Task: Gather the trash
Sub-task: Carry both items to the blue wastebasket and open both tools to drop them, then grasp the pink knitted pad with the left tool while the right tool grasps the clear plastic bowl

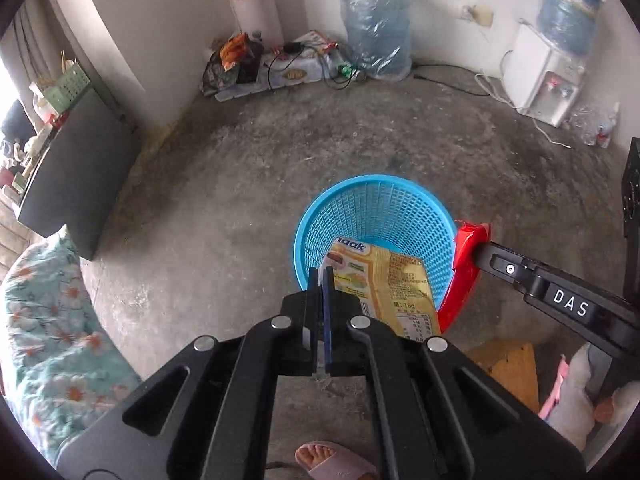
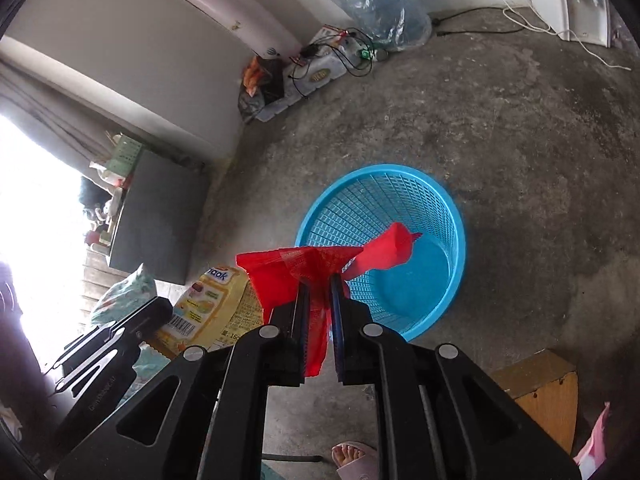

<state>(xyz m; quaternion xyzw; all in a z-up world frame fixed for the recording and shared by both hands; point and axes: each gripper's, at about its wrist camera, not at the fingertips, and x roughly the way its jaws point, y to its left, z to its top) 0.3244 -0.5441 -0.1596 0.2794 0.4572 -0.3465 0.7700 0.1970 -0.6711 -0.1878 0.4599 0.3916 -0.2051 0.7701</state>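
Blue mesh wastebasket [image 1: 374,236], on concrete floor [image 1: 240,184]. Yellow snack wrapper [image 1: 384,280], pinched in closed left tongs [image 1: 322,276] over near rim. Red wrapper [image 2: 320,268], clamped in nearly closed right tongs [image 2: 318,288] at rim. Risk: light wrappers released early flutter outside. Both tongs pitched steeply downward.

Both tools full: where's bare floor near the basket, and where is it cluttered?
Bare concrete lies left of the blue basket, toward the dark cabinet, and behind it up to the water dispenser. The basket itself looks empty. Crowded: the far corner by the water jug, and the wooden box beside the basket.
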